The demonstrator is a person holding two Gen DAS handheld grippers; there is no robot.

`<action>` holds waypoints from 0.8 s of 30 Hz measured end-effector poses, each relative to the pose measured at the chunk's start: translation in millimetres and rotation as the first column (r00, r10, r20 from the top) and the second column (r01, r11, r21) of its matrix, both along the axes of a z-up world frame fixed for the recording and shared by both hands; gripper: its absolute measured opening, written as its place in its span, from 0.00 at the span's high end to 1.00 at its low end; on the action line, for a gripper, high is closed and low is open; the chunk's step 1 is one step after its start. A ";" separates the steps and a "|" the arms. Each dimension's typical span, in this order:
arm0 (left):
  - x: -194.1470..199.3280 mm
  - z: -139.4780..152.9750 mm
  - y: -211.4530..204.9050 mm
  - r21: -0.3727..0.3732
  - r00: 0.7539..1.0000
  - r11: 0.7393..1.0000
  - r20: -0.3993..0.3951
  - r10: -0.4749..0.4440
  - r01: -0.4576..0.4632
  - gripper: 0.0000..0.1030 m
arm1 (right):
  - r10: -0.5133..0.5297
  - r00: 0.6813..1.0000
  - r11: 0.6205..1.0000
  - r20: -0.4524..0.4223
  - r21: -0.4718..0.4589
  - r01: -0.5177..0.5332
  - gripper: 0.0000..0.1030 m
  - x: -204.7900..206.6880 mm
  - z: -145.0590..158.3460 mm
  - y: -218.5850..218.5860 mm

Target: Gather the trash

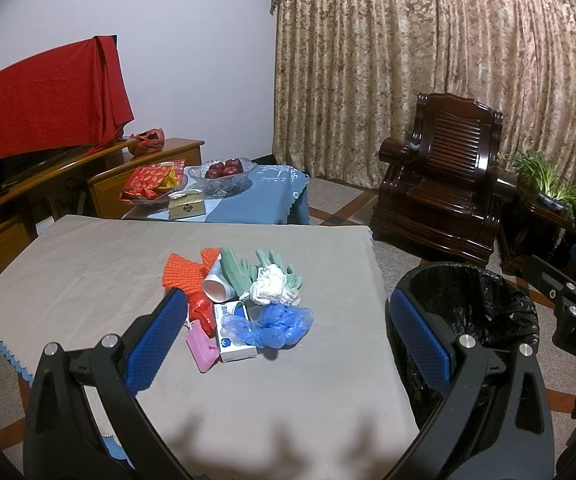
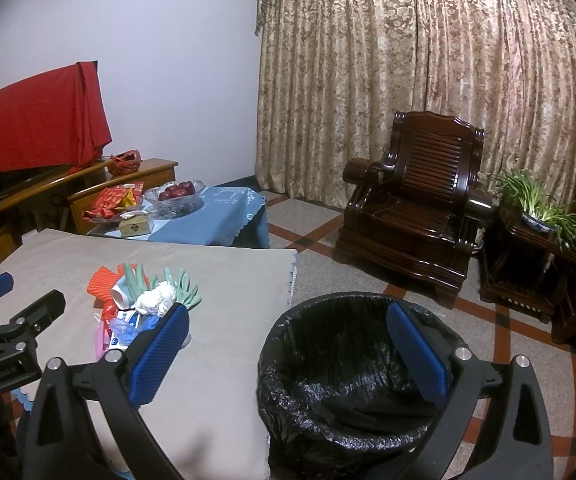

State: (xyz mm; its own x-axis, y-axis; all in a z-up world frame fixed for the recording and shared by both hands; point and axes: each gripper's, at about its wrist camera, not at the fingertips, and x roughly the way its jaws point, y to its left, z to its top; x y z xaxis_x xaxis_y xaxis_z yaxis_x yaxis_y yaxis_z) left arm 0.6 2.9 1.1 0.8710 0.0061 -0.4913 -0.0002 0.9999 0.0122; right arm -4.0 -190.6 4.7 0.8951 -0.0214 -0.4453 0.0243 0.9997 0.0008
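Left gripper point(image 1: 288, 336): jaws spread wide, empty, above the bench point(image 1: 88, 272). Trash heap point(image 1: 244, 300) mid-bench: orange net point(image 1: 182, 274), pink scrap point(image 1: 200, 348) half hidden by a finger, white box point(image 1: 234, 344) with unreadable print, green gloves point(image 1: 244, 268), white wad point(image 1: 272, 284), blue plastic point(image 1: 276, 324). Bin point(image 2: 347, 380), black-lined, on the floor beside the bench. Right gripper point(image 2: 288, 344): jaws wide, empty, straddling bench edge and bin; its left finger covers part of the heap.

Each claw, left point(image 1: 288, 328) and right point(image 2: 288, 340), has black curved arms, silver screw heads (two per arm) and blue dimpled pads point(image 1: 156, 344) inside.
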 end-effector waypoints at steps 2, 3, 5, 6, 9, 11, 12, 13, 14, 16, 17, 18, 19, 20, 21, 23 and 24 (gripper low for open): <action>0.1 0.1 0.1 0.000 1.000 1.000 -0.001 -0.001 0.001 0.05 | 0.001 1.000 1.000 0.000 0.001 -0.001 0.06 -0.3 0.3 -1.0; 0.0 0.0 -0.1 0.001 1.000 1.000 0.000 -0.001 0.001 0.05 | 0.001 1.000 1.000 -0.001 0.000 -0.001 0.06 -0.3 0.3 -1.2; 0.1 0.1 0.0 0.001 1.000 1.000 -0.001 -0.002 0.002 0.05 | 0.001 1.000 1.000 -0.001 0.000 -0.001 0.06 -0.6 1.0 -1.1; 0.0 0.0 -0.2 0.001 1.000 1.000 0.000 -0.001 0.001 0.05 | 0.001 1.000 1.000 -0.001 0.002 -0.001 0.06 -1.0 1.3 -2.9; 0.0 -0.1 -0.3 0.001 1.000 1.000 -0.001 -0.001 0.001 0.05 | 0.000 1.000 1.000 -0.002 0.002 0.000 0.06 1.4 -2.6 2.6; 0.0 0.1 -0.2 0.002 1.000 1.000 -0.001 0.000 0.000 0.05 | 0.000 1.000 1.000 -0.003 0.003 0.000 0.06 4.2 -5.2 6.9; 0.0 0.1 -0.1 0.002 1.000 1.000 -0.001 -0.001 0.001 0.05 | 0.000 1.000 1.000 -0.003 0.003 0.000 0.06 3.7 -4.4 5.0; -0.1 -0.2 -0.6 0.001 1.000 1.000 -0.001 -0.001 0.001 0.05 | 0.000 1.000 1.000 -0.003 0.003 0.000 0.06 3.2 -3.7 3.5; -0.1 -0.2 -0.6 0.002 1.000 1.000 0.000 -0.001 0.001 0.05 | 0.000 1.000 1.000 -0.002 0.002 0.000 0.06 3.1 -3.7 3.2; -0.1 -0.2 -0.6 0.001 1.000 1.000 -0.001 -0.001 0.001 0.05 | 0.001 1.000 1.000 -0.002 0.003 -0.001 0.06 3.9 -4.6 5.4; -0.1 -0.1 -0.7 0.001 1.000 1.000 -0.001 0.000 0.000 0.05 | 0.001 1.000 1.000 -0.002 0.003 -0.001 0.06 4.2 -5.0 6.3; -0.2 -0.1 -0.8 0.002 1.000 1.000 -0.001 0.000 0.000 0.05 | 0.000 1.000 1.000 -0.002 0.003 0.000 0.06 3.3 -3.8 3.8; -0.2 0.1 -0.5 0.001 1.000 1.000 -0.001 0.000 0.000 0.05 | 0.000 1.000 1.000 -0.002 0.003 0.000 0.06 4.3 -5.1 6.2; -0.2 -0.1 -0.8 0.002 1.000 1.000 -0.001 0.000 0.000 0.05 | 0.000 1.000 1.000 -0.002 0.004 0.000 0.06 4.2 -5.0 6.1; -0.1 -0.1 -0.8 0.002 1.000 1.000 -0.001 0.000 0.000 0.05 | 0.000 1.000 1.000 -0.003 0.004 0.000 0.06 3.4 -4.0 4.3; 0.0 0.1 -0.6 0.002 1.000 1.000 -0.002 0.000 0.000 0.05 | 0.000 1.000 1.000 -0.003 0.003 0.000 0.06 2.8 -3.3 3.0; -0.1 0.1 -0.8 0.002 1.000 1.000 -0.002 0.000 0.000 0.05 | 0.000 1.000 1.000 -0.003 0.003 0.000 0.06 3.0 -3.4 3.2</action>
